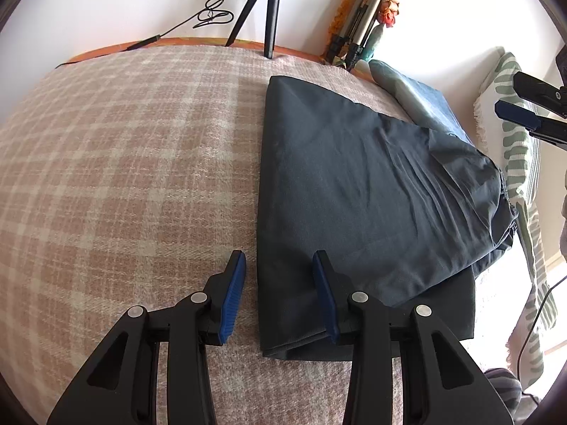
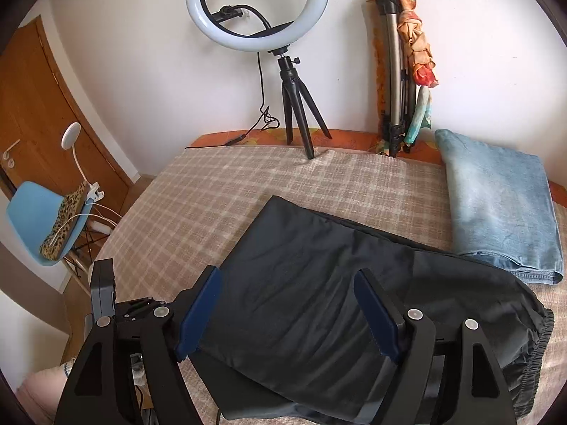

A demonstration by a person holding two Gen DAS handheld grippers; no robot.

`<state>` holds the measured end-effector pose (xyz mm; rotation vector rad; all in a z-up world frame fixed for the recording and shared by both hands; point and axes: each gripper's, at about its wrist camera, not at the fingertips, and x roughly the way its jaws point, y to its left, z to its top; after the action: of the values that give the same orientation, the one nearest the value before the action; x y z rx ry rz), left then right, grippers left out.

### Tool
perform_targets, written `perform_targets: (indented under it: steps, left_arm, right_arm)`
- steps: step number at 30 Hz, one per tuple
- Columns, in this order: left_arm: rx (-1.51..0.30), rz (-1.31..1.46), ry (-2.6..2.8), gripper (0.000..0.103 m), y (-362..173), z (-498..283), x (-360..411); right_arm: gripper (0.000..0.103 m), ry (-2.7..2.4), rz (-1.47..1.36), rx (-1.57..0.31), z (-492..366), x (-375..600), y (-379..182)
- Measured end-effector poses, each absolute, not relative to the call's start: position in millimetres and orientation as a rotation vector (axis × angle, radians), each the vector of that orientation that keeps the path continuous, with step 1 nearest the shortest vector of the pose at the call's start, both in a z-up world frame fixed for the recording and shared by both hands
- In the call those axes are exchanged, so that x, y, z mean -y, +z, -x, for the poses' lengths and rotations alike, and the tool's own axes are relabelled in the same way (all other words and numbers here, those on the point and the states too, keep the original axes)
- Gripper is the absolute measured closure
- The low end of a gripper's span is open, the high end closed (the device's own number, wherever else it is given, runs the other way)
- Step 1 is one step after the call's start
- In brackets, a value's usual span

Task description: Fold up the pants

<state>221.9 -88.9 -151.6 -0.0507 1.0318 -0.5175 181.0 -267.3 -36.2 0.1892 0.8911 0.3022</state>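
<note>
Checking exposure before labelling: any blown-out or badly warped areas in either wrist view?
Left wrist view: window light blows out the right side past the dark pants; the plaid blanket bulges from fisheye. Right wrist view: evenly lit, only the ring light near white; folded jeans sharp, edges curved.

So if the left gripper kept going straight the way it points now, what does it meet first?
Most likely the folded dark pants: the left gripper is open, tilted down, straddling their near left edge, with nothing between the fingers. Depth is unclear; the left finger may land on the plaid blanket instead.
</note>
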Motion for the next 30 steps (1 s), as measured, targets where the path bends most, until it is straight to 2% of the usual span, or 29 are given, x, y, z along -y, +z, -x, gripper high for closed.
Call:
perform_targets:
  steps: [7,25,30]
  left_arm:
    - [-1.012,0.135,-0.522,0.066,-154,-222,80]
    - [-0.956,0.062,-0.557,0.066,-154,-212,85]
    - [-0.957,0.076,-0.574,0.07,-155,-213,83]
  right_arm:
    - [0.024,0.333,-0.188,-0.976,-220,220,-64]
    - [0.028,0.316,-0.183,-1.119,-287,157,-110]
    - [0.028,0.312,-0.184,-1.159,-298,149,-118]
